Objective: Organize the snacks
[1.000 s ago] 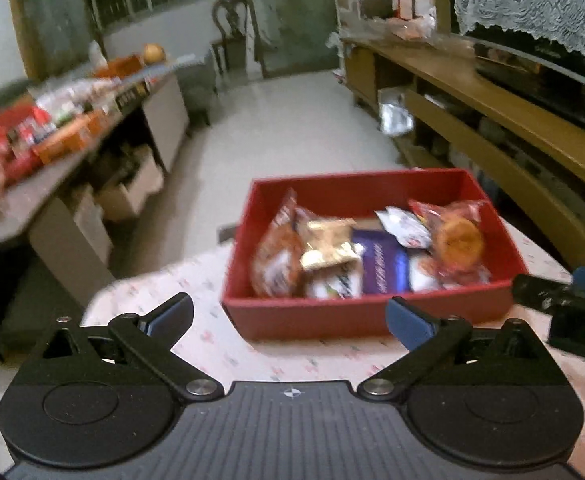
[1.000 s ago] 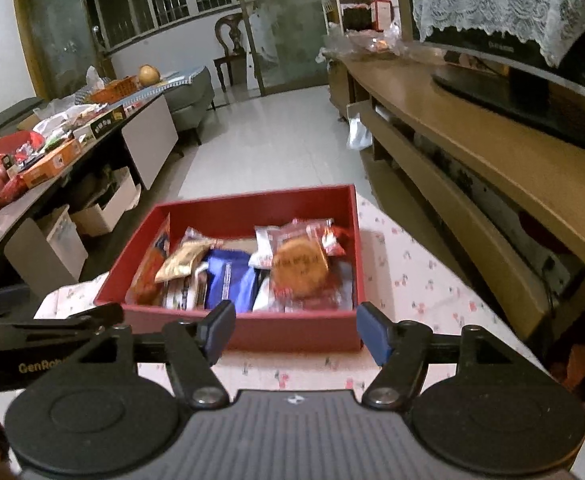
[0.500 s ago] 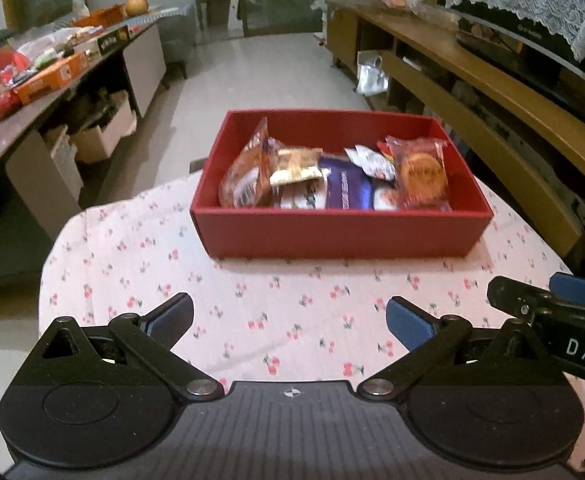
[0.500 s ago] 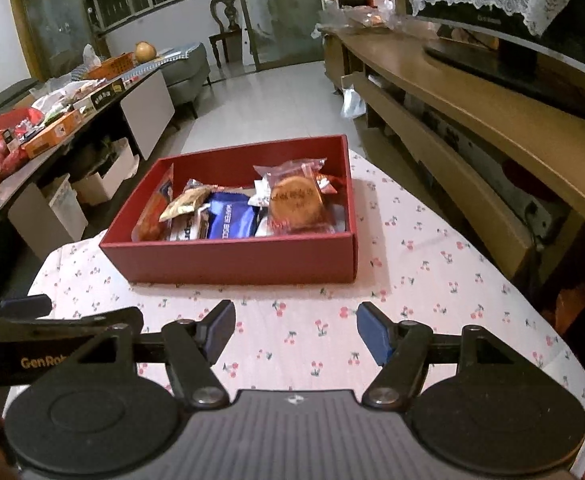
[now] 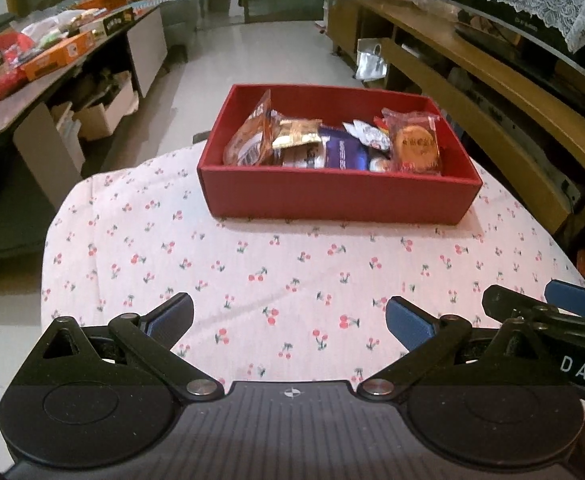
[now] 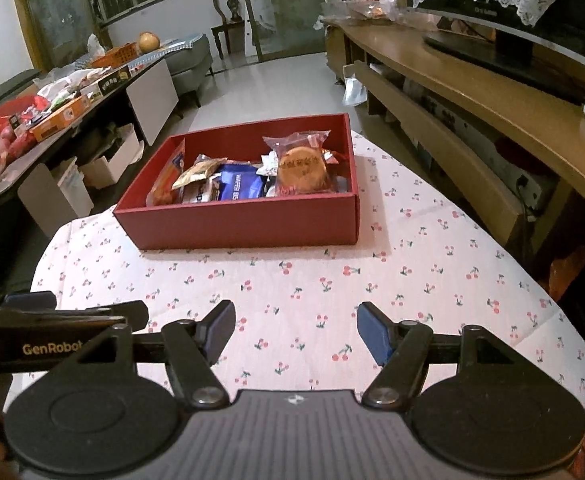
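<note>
A red box (image 5: 332, 196) (image 6: 244, 222) sits at the far side of a round table with a cherry-print cloth (image 5: 252, 276) (image 6: 332, 292). Inside lie several packaged snacks: an orange bag (image 5: 252, 136) at the left, a gold packet (image 5: 296, 136), a blue packet (image 5: 342, 154) (image 6: 238, 186), and a round cake in clear wrap (image 5: 414, 146) (image 6: 302, 166) at the right. My left gripper (image 5: 288, 320) hangs open over the near cloth, nothing between its fingers. My right gripper (image 6: 296, 330) is open and empty too, beside the left one; its tip shows in the left wrist view (image 5: 548, 308).
A long wooden TV bench (image 6: 492, 92) with a television runs along the right. A cluttered side table (image 5: 40, 56) with boxes and red packets stands at the left, cardboard boxes (image 5: 100, 112) below it. Open floor (image 6: 276, 88) lies beyond the table.
Both grippers have drawn back from the red box, which now looks smaller and farther, with more bare cloth in front. Both kept their jaws open and empty.
</note>
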`<state>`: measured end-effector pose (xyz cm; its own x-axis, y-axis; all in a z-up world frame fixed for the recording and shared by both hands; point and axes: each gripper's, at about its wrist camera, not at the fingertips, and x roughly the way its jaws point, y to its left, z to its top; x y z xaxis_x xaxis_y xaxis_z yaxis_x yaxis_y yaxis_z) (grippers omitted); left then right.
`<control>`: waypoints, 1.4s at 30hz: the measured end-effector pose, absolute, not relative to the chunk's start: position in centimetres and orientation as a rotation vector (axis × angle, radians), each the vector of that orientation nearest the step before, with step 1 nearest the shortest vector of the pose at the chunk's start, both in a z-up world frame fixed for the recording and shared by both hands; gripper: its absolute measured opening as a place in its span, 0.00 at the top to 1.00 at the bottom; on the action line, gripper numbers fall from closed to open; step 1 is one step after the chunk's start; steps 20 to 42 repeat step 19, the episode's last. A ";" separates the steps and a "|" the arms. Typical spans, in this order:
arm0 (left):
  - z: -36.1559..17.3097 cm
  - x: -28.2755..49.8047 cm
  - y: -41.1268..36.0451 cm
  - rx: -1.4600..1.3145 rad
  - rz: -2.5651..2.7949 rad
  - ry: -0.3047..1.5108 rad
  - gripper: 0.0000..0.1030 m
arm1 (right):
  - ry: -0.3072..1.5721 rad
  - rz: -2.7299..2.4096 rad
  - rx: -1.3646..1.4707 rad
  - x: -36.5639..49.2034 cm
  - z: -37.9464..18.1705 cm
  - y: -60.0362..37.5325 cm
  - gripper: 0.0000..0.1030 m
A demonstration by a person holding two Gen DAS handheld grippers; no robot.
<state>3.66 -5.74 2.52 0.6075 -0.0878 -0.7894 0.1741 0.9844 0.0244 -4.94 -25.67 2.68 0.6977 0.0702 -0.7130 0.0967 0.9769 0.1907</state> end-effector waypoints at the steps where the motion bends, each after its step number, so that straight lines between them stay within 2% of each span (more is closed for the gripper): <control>1: 2.4 3.5 -5.7 0.104 -0.152 0.911 0.00 | 0.803 -0.014 0.220 -5.1 2.6 -25.6 0.29; 42: 2.0 1.3 -5.3 0.122 -0.150 0.924 0.00 | 0.820 -0.007 0.212 -7.5 2.1 -25.0 0.29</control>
